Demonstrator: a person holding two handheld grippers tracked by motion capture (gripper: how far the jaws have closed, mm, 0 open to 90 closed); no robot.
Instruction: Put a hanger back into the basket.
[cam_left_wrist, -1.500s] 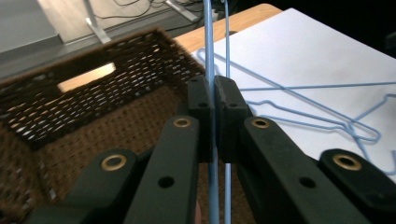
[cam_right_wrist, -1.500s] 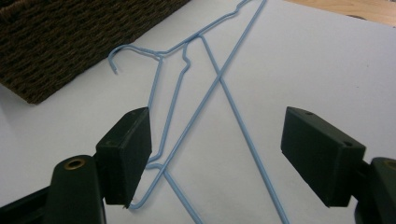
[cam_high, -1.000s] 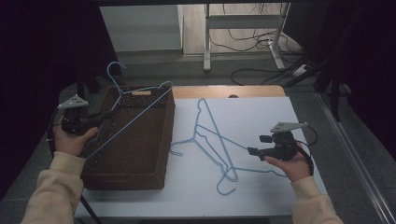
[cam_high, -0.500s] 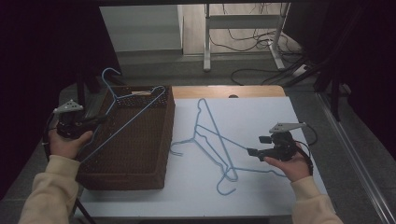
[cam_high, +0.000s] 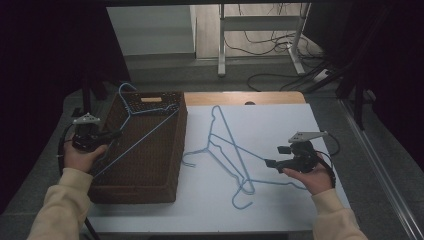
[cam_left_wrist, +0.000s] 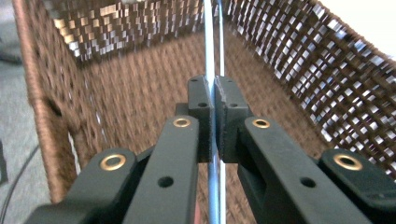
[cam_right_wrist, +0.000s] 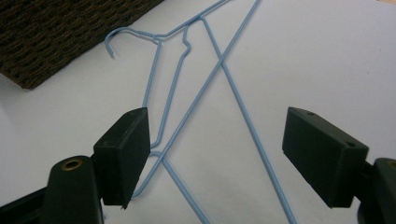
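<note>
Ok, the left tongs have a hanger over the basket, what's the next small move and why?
Probably lower a little more, then open: the left tongs are shut on the blue hanger, which slants across the wicker basket, not yet lying inside.

A white metal stand (cam_high: 260, 30) and dark cables (cam_high: 272, 52) sit on the floor beyond the table (cam_high: 280, 97).

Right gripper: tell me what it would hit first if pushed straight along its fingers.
Probably the blue wire hangers lying crossed on the white table; the right gripper stands open just over them, though its height above them is unclear.
</note>
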